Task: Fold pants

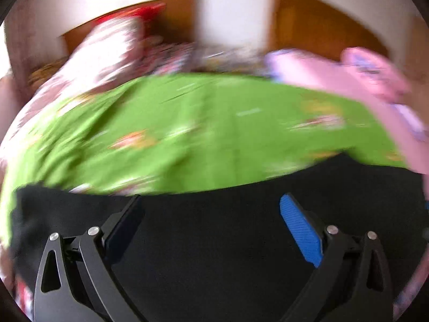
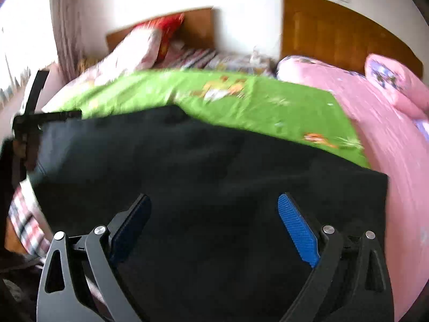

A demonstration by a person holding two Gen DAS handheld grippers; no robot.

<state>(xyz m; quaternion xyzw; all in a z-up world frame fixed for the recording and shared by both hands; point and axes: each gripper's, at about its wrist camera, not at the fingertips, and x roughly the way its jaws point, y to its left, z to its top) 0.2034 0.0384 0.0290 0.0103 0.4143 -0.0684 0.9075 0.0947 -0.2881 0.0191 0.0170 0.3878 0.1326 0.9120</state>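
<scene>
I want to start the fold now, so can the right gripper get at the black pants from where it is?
Probably yes. The right gripper is open with the black pants spread directly under and ahead of its fingers on the green sheet, and nothing lies between. The frame is blurred, so contact is unclear.

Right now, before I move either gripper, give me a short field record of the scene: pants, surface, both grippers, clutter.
pants: black pants spread out on the bed, lying under both grippers
surface: green sheet with cartoon prints
left gripper: left gripper open, over the black cloth, nothing between its fingers
right gripper: right gripper open, over the cloth, nothing held
clutter: pink blanket beside the sheet; pillows near the wooden headboard
image quality: both views motion-blurred, fine folds hard to read
</scene>
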